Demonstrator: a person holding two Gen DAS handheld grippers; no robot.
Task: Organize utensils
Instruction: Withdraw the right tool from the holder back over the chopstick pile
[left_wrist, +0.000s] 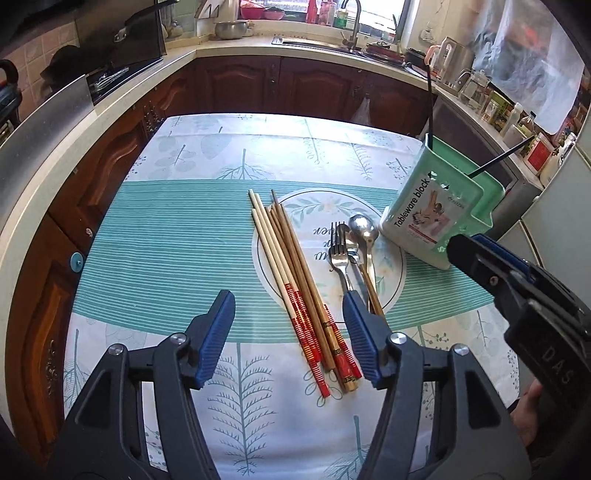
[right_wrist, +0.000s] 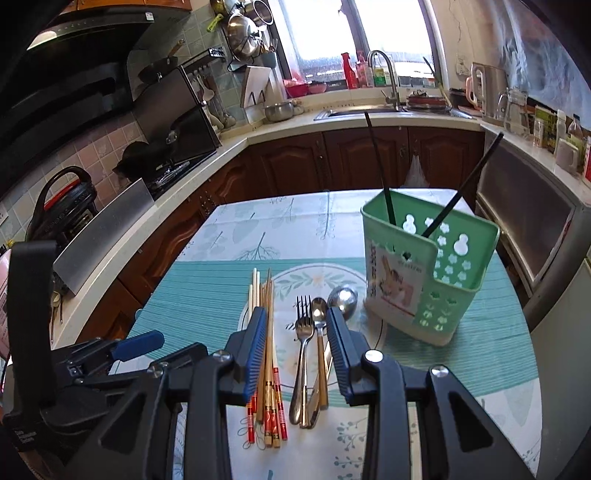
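Observation:
A bundle of wooden chopsticks (left_wrist: 291, 280) with red-patterned ends lies on the table; it also shows in the right wrist view (right_wrist: 267, 350). Beside it lie a fork (left_wrist: 338, 251), a small spoon and a large metal spoon (left_wrist: 364, 229); the fork (right_wrist: 303, 328) and large spoon (right_wrist: 343, 299) also show in the right wrist view. A green utensil holder (left_wrist: 432, 218), also in the right wrist view (right_wrist: 428, 273), stands at the right with two black chopsticks (right_wrist: 384, 184) in it. My left gripper (left_wrist: 290, 314) is open above the chopstick ends. My right gripper (right_wrist: 295, 332) is open above the fork and spoons.
The table has a teal patterned cloth (left_wrist: 177, 236). Dark wood kitchen cabinets (left_wrist: 280, 85) and a counter with a sink (right_wrist: 365, 109) and stove (right_wrist: 166, 173) surround it. A fridge (right_wrist: 546, 236) stands at the right, close behind the holder.

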